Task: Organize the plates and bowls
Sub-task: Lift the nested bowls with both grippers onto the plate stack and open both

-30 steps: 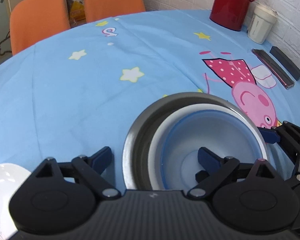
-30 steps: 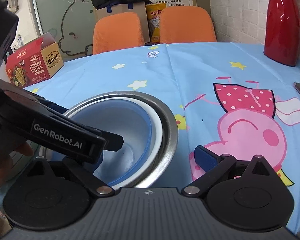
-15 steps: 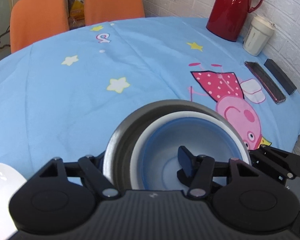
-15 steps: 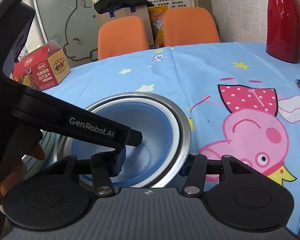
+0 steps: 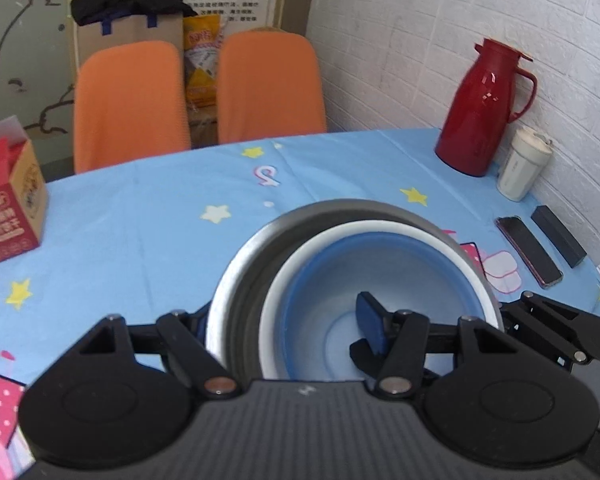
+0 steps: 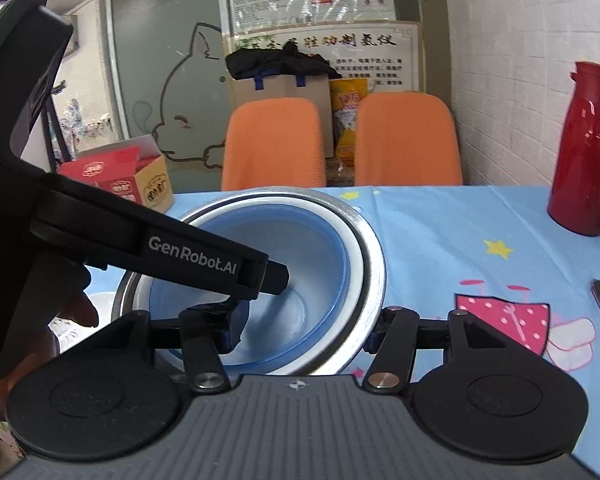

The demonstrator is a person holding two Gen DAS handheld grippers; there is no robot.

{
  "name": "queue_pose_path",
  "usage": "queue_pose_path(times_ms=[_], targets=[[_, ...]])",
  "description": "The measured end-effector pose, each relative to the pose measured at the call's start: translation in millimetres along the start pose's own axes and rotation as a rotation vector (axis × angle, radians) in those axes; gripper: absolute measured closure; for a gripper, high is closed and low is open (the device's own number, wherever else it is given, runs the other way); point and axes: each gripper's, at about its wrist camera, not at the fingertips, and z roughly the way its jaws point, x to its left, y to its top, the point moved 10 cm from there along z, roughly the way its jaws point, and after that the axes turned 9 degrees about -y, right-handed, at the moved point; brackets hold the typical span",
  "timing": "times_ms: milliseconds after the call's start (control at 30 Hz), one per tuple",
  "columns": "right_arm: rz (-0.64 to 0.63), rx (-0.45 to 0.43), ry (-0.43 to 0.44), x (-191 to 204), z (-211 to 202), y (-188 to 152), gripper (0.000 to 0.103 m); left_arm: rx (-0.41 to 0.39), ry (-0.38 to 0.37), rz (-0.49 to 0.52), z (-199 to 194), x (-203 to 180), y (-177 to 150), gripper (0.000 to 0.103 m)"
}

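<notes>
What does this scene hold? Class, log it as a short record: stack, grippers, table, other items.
stack: blue bowl inside white bowl inside steel bowl
left gripper: shut on stack, one finger inside, one outside
right gripper: shut on stack at the opposite rim
table: blue star cloth
other items: red jug, cup, phone, red box

Blue bowl (image 5: 324, 292), white bowl (image 5: 300, 256), star-patterned blue tablecloth (image 5: 140, 232), red thermos (image 5: 480, 112)
</notes>
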Motion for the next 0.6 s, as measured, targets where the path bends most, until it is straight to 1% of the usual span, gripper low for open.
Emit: queue_pose_path(times_ms=[100,167,233,300,433,533,600], targets=[[-0.027,-0.034,0.086,39.6,1.4,11.0,0.007,-0.036,0.083,-0.029,-34.4,35.1,-3.9,0.045],[-0.045,-0.041,0.148,67.7,3.6,12.7,0.005,-0.044,0.131,-0.06,-53.4,59.2,-14.3,0.045],[-0.064,-0.032,0.204,94.4,6.2,8.1,0.004,-0.04,0.167,-0.099,-65.5,80.6,-29.3,0.045],[-0.082,-0.004,0.254,117.7,9.8,-1.4,0.003,-0.025,0.193,-0.145,-72.2,100.5,-48.1,0.045],[-0.11,0.076,0.315,148.0,17.6,-25.9,0.003,0.028,0.209,-0.226,-71.6,128.8,-89.4,0.045],[-0.119,0.139,0.333,158.9,23.7,-44.3,0.003,0.058,0.2,-0.273,-66.5,142.0,-112.6,0.046],[-0.128,0.169,0.333,163.9,26.5,-53.6,0.003,0.072,0.192,-0.29,-60.7,146.6,-121.5,0.045]])
